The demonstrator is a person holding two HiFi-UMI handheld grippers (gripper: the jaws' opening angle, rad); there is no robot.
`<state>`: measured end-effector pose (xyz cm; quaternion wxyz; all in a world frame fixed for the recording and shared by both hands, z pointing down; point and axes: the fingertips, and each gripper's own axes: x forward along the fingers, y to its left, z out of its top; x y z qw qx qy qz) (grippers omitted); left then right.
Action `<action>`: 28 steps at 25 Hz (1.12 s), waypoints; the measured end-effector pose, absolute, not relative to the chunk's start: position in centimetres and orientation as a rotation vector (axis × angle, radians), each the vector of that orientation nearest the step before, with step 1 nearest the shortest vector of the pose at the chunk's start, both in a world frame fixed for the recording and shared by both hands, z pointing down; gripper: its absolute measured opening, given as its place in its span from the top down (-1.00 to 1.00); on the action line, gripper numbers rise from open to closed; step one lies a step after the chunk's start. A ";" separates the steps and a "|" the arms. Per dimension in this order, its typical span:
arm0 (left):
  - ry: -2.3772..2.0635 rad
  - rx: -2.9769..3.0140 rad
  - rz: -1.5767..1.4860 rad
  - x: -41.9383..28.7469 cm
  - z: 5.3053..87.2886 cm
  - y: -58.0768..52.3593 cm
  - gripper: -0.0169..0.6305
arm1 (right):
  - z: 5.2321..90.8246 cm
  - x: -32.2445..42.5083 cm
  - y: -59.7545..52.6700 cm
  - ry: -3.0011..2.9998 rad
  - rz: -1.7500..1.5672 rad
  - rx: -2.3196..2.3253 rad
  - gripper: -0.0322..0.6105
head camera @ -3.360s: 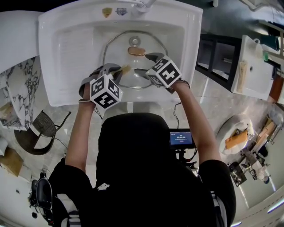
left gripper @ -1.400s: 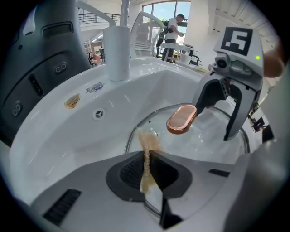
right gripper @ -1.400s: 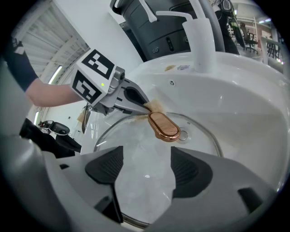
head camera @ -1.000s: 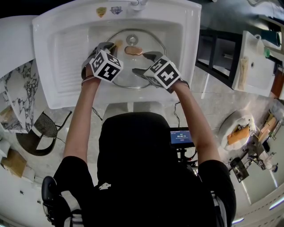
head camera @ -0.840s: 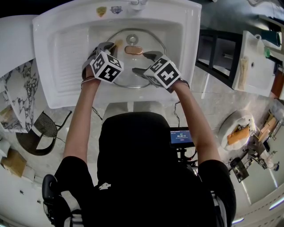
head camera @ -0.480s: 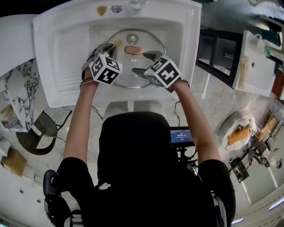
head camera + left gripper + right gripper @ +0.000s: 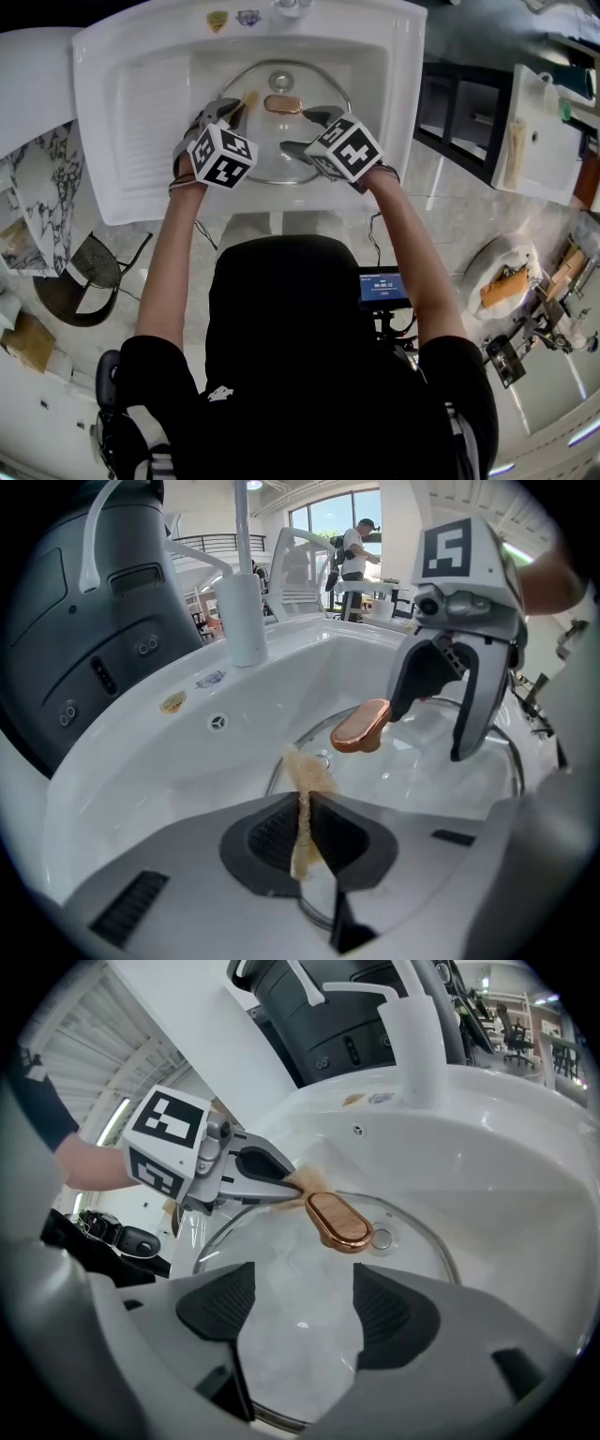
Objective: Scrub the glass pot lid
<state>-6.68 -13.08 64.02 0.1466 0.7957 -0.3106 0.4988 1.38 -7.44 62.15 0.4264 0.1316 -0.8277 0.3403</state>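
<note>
We reach both arms forward over the white sink (image 7: pixel 122 112), where the glass pot lid (image 7: pixel 267 145) lies in the basin with its copper handle (image 7: pixel 282 103) up. Our left gripper (image 7: pixel 230 105) is clenched on a tan scrub pad (image 7: pixel 302 780) just beside the handle. Our right gripper (image 7: pixel 302 129) hangs spread and empty over the glass.

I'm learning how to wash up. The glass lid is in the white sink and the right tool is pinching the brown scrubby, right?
Not quite: it is the left tool that pinches the brown scrubby, as the left gripper view shows. The right tool is open over the glass lid, which does lie in the white sink.
</note>
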 end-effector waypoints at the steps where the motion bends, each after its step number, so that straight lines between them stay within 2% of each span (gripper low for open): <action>1: -0.896 2.290 1.431 -6.7 63.9 -12.9 0.88 | 62.1 1.4 -7.4 -2.069 0.851 0.329 -0.07; 28: -0.831 2.226 1.371 -6.0 60.7 -6.0 0.88 | 62.2 1.4 -7.5 -2.068 0.852 0.334 -0.07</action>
